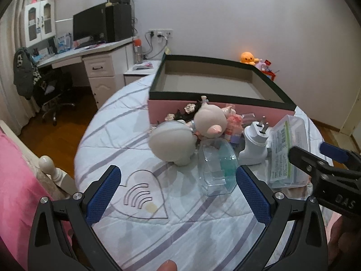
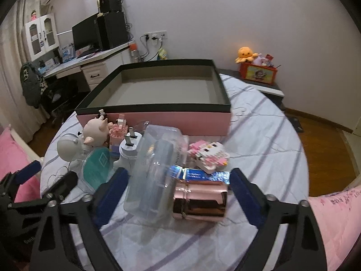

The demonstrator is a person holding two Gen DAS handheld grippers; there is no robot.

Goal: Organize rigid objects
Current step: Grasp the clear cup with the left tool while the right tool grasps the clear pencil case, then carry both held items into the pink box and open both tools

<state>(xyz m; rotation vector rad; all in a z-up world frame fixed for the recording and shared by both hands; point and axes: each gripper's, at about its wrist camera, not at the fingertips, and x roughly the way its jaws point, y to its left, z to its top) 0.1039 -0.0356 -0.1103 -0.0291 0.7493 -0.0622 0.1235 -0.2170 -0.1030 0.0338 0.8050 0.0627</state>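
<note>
Bedspread clutter crowds near the empty pink black-rimmed box (image 2: 158, 117). My right tongs (image 2: 176, 187) gape around the clear plastic case (image 2: 153, 174) and rose-gold cylinder (image 2: 199, 201), risking nudging both; left tongs (image 1: 178, 194) released.

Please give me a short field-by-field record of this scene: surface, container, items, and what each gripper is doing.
surface: bed quilt with purple stripes
container: pink box with black rim, open, nothing visible inside
items: pile in front of the box, including white plug adapter, clear plastic case, rose-gold cylinder, pink block toy, piglet figure
left gripper: open, holding nothing, over a heart print
right gripper: open, jaws either side of the case and cylinder
</note>
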